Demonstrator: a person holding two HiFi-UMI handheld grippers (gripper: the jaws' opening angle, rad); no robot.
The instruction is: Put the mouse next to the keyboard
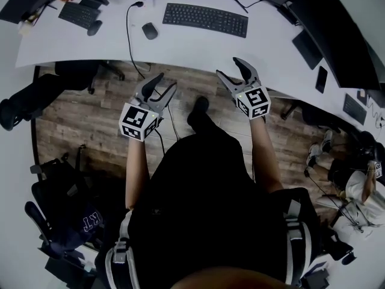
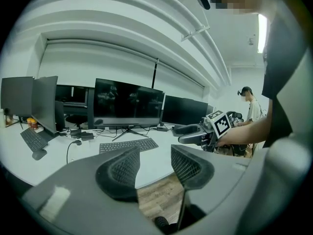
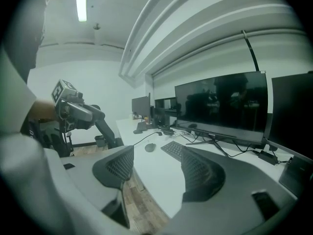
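White desk [image 1: 198,48] ahead: mouse [image 1: 150,31] lies left of keyboard [image 1: 205,18], gap between. My left claw [image 1: 166,82] and right claw [image 1: 228,67] spread, empty, short of desk edge. I should straddle mouse squarely, squeeze gently, and avoid cable [image 1: 127,35].

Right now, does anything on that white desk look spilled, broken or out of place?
Nothing spilled or damaged. The keyboard lies flat on the desk, the mouse just left of it, not touching. The only untidy bit is a loose black cable trailing to the desk's front edge.
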